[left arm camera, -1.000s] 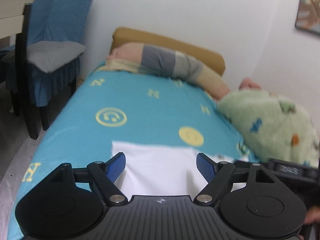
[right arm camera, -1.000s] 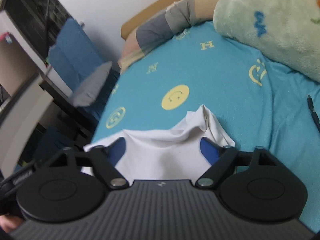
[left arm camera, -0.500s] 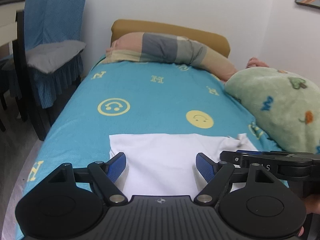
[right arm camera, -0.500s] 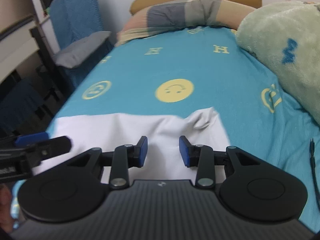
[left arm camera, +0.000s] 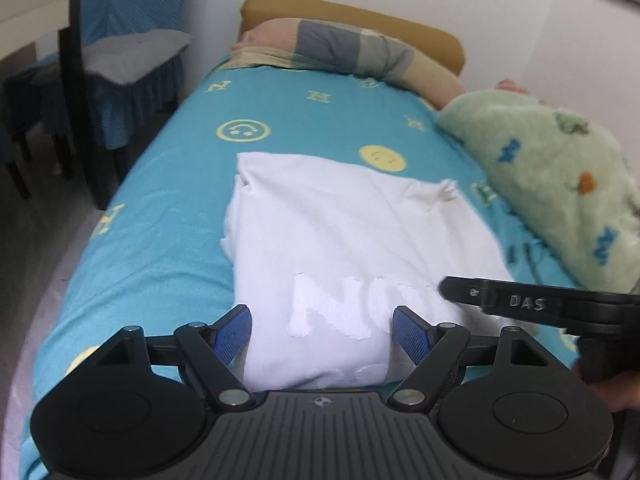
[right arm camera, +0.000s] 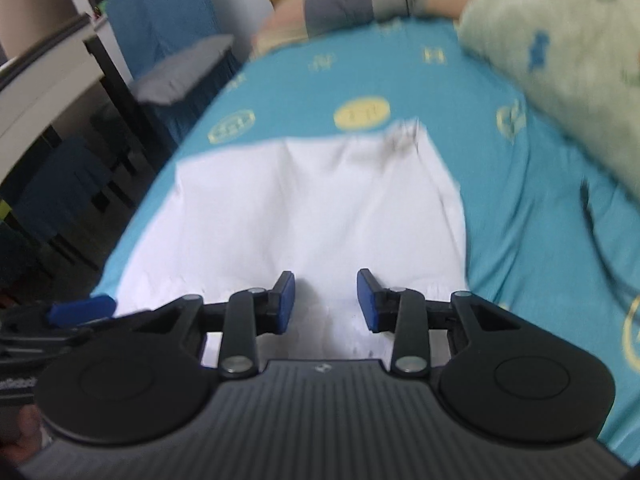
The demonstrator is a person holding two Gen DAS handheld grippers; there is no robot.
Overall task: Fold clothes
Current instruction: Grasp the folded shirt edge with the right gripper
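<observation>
Left view alone shows raised lettering on the white garment (left arm camera: pixel 340 240). Left gripper (left arm camera: pixel 322 334) spread wide, empty. Right gripper (right arm camera: pixel 326 300) jaws, just closing, stand partly apart, gripping nothing.

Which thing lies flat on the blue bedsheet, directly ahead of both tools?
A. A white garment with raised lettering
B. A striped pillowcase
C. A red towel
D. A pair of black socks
A: the white garment is spread on the blue bedsheet, with raised white lettering near its close edge in the left wrist view.
</observation>
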